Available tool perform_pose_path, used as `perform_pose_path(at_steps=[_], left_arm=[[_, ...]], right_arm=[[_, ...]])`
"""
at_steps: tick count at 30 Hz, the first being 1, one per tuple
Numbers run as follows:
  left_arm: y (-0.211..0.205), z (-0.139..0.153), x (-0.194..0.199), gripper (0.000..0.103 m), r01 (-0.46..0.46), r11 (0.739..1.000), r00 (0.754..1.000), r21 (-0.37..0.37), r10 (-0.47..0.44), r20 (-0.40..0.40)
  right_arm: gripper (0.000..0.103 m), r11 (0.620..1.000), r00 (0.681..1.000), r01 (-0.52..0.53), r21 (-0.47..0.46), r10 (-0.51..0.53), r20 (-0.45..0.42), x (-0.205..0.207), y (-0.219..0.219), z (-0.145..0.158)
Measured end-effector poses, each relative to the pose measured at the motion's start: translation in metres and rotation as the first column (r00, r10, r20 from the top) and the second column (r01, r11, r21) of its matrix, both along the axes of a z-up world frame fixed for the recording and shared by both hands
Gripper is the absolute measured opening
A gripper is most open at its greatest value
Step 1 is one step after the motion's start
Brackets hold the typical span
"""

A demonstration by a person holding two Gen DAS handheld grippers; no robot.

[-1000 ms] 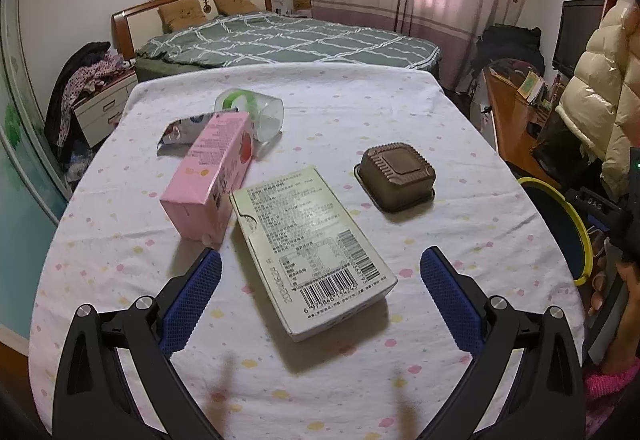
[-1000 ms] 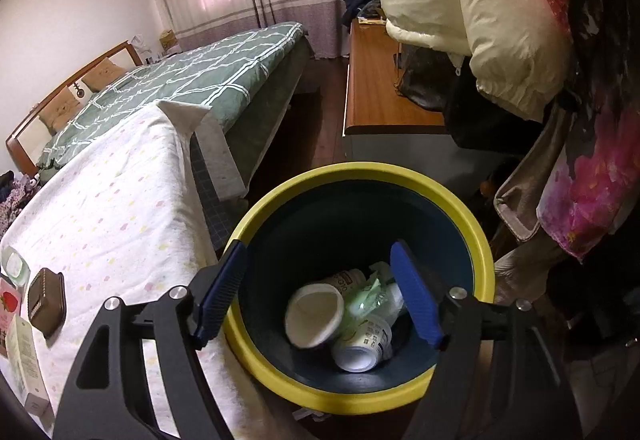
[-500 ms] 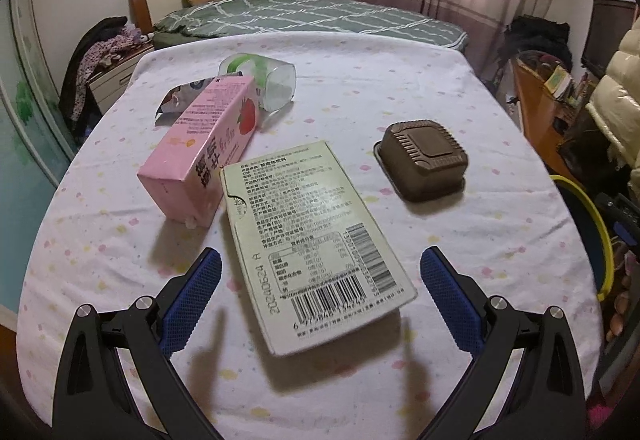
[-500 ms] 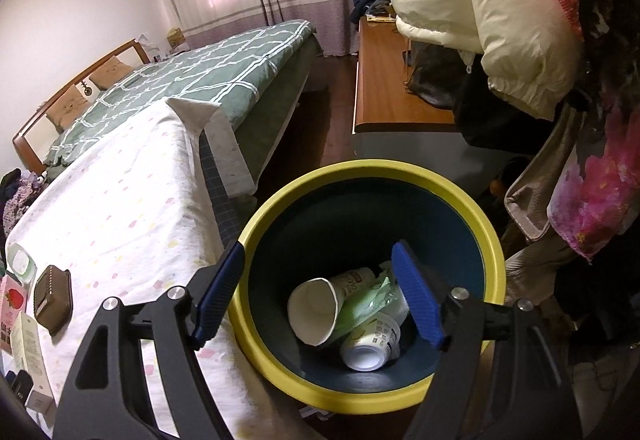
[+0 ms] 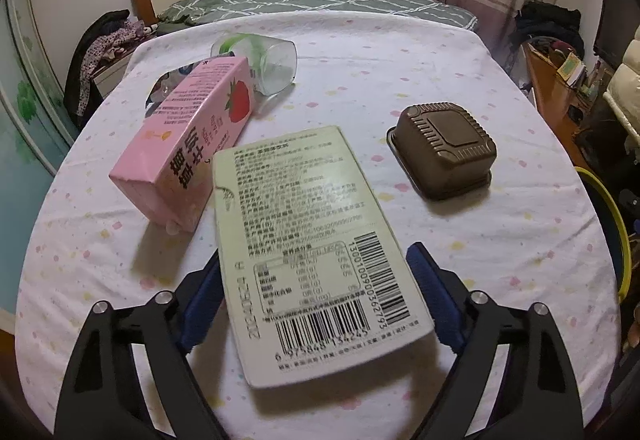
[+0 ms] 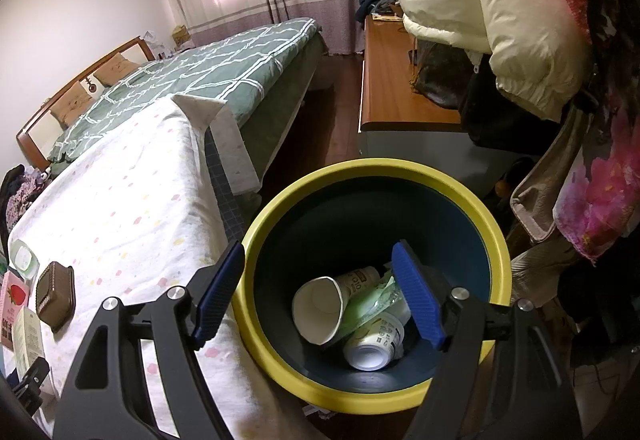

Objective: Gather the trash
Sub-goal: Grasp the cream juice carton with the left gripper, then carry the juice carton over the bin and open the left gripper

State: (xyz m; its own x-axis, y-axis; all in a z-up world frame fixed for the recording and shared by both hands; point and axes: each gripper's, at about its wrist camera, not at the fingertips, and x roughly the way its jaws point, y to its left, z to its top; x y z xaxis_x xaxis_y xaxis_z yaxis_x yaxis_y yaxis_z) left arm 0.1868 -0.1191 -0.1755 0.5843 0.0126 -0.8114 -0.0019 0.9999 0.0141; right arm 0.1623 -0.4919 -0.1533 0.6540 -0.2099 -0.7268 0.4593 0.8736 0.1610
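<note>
- Left gripper (image 5: 312,304) angles down over the table (image 5: 480,240), jaws closing around the cream carton (image 5: 312,240) lying flat there.
- Right gripper (image 6: 320,296) hovers, tilted down and released, above the yellow-rimmed bin (image 6: 400,172).

Your left tongs (image 5: 312,304) are matte black, each branching arm ending in a ribbed blue pad; round silver screws (image 5: 164,297) sit at the arm joints; your right tongs (image 6: 320,292) match them, black frame, blue ridged pads (image 6: 418,296), a silver screw on each arm.
</note>
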Motion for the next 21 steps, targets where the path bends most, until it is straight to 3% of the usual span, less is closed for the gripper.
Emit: perform_pose_path(at_steps=[7,15,21], left_arm=[[-0.011,0.007,-0.010,0.080,0.063,0.998,0.998,-0.024,-0.063,0.006],[-0.032,0.038,-0.025,0.073,0.142,0.989,0.988,-0.043,-0.138,0.075],[-0.050,0.037,-0.025,0.072,0.183,0.983,0.982,-0.019,-0.182,0.047]], right_arm=[[0.072,1.000,1.000,0.000,0.003,0.000,0.009,-0.001,-0.001,0.001],[0.072,1.000,1.000,-0.014,0.016,0.014,0.025,-0.012,-0.003,0.003],[0.072,1.000,1.000,-0.020,0.022,0.020,0.017,-0.017,-0.009,0.000]])
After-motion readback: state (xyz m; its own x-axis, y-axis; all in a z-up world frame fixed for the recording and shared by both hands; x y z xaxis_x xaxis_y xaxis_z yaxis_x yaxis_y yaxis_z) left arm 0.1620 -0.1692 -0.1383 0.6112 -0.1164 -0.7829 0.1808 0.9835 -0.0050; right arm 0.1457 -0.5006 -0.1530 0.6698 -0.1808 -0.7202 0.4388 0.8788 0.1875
